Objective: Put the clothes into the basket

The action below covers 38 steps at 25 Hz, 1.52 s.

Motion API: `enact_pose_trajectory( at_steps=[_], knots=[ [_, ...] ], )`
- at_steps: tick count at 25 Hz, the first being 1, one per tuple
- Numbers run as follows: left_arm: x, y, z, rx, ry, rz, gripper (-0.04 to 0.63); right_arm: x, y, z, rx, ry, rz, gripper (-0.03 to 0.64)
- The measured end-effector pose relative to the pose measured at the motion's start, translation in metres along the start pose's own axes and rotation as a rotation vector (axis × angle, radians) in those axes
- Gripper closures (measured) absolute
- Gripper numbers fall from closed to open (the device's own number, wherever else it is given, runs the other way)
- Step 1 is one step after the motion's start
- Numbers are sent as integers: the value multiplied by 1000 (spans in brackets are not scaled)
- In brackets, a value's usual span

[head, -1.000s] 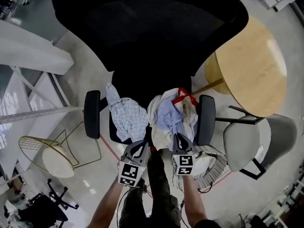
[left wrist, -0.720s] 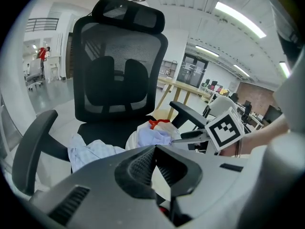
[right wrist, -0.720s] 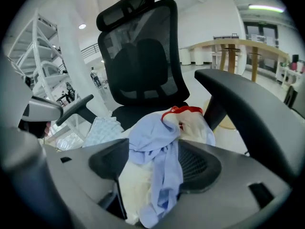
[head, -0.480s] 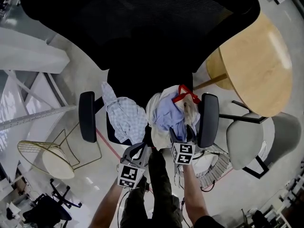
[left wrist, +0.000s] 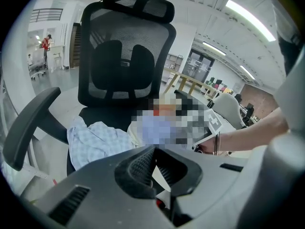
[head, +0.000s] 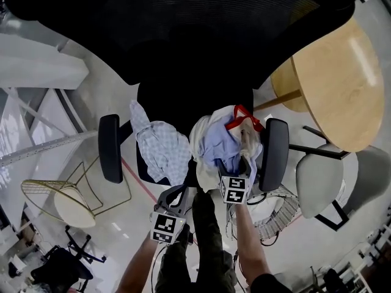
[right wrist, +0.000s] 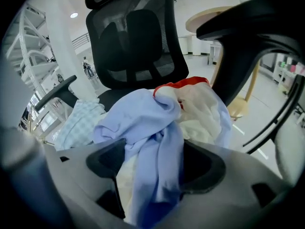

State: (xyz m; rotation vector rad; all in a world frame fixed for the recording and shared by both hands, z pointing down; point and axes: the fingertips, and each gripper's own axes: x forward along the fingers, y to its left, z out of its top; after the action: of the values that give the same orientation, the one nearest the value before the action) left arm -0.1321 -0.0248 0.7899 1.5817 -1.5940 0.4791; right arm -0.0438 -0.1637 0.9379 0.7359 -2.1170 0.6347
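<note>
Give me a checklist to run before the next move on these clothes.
1. Right gripper jaws wide: ok, they have just opened.
2. Blue shirt between the jaws: ok.
3. Pads pressing on the shirt: not ok, not gripped yet.
4. Left gripper free to help: ok, shut and empty.
5. Basket open and reachable: cannot tell, partly hidden.

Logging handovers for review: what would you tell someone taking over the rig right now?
Left hand-held gripper: shut, empty.
Right hand-held gripper: jaws just opened, light blue garment between them, ungripped.
Checked cloth and clothes pile lie on the chair seat; basket on floor to the right.
Done: nothing seen in basket. Left: grip and move everything.
</note>
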Motion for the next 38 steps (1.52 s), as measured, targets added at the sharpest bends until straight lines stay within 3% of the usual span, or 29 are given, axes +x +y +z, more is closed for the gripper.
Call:
enact_pose_trajectory(
  at_steps=[4,7,9,12,25,38],
  knots=[
    [1,-3,-6,-1,10,-1,589,3,-3,-5,-77,30,-44,266],
    [0,-1,-7,1,13,15,589,-3,-6,-5,-147,65,-83,406],
    [-1,0,-5,-2,11,24,589,-5,-5,-4,-164,72,-64,488],
    [-5,-2,3,8,4,32,589,-9,-1,-1,-146,66,-16,540],
    [-53,-22,60,80,-91,51,588,-89,24,72,-61,-180,84,552],
    [-131,-33,108,170,-239,27,589,-218,51,133,-64,-402,20,554]
  ],
)
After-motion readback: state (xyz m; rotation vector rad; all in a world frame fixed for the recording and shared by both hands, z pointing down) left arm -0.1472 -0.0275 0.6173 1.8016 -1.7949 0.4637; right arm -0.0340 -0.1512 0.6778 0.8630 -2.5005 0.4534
